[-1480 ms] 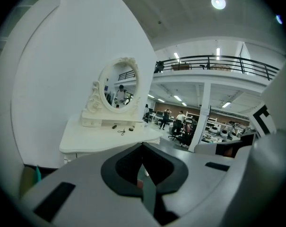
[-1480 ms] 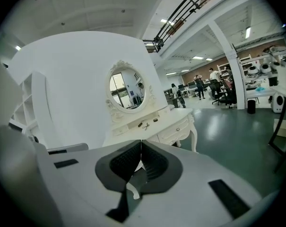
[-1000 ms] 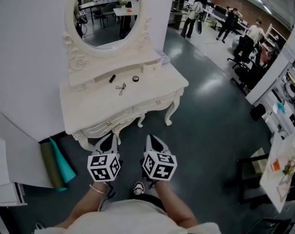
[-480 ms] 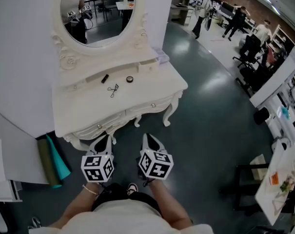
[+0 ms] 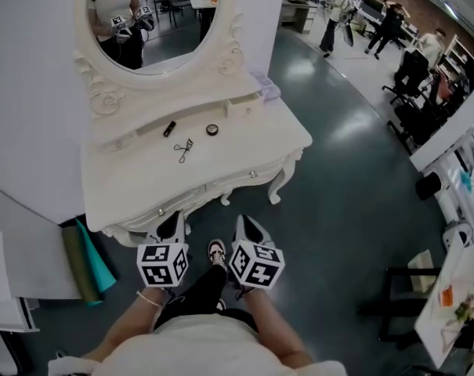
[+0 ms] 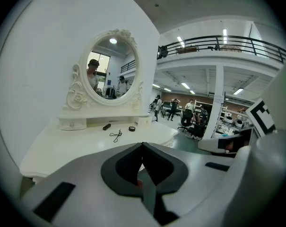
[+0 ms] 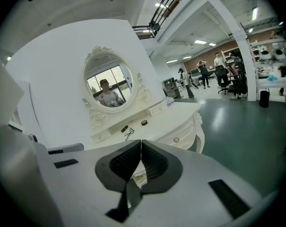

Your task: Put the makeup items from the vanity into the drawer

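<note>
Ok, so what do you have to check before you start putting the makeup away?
1. Makeup waiting on the vanity top: ok. The black tube, eyelash curler and small round pot are all there.
2. Drawers open: not ok, both are shut.
3. Left gripper empty: ok, its jaws are together on nothing.
4. Right gripper empty: ok, same.
5. Grippers over the vanity: not ok, they hang short of its front.
6. Room inside the drawer: cannot tell.

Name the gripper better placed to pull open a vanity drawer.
Left, probably. The left gripper lies close to the left drawer knob, while the right gripper is farther from the right drawer knob. Both jaws are shut and empty, so either must open first.
</note>
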A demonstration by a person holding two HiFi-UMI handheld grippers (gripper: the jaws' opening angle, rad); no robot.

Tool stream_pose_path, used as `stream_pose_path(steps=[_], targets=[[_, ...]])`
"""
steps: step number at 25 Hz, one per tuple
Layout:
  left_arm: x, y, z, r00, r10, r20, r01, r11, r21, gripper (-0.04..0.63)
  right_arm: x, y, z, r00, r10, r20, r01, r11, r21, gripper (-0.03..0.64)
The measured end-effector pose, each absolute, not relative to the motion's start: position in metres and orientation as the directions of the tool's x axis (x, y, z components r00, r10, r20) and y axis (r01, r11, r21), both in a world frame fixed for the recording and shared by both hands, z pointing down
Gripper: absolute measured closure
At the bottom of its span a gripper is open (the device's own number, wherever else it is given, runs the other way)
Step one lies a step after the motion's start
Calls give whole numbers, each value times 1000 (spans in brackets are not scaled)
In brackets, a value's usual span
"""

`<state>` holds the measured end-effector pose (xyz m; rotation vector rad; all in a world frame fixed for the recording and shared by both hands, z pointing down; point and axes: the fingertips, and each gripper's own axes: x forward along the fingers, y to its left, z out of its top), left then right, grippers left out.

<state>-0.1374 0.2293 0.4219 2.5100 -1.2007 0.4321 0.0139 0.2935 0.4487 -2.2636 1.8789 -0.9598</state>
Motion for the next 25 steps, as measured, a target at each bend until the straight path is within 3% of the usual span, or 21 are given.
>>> stream_pose_path(steps=[11, 25], targets=[[-50, 103, 419, 652, -667, 360, -745, -652, 143, 593, 79, 168, 433, 90, -905, 416, -913, -242, -328, 598], [-19, -58, 408, 602, -724, 338, -795, -581, 174, 592, 114, 1, 404, 17, -920, 392, -948, -139, -286, 598]])
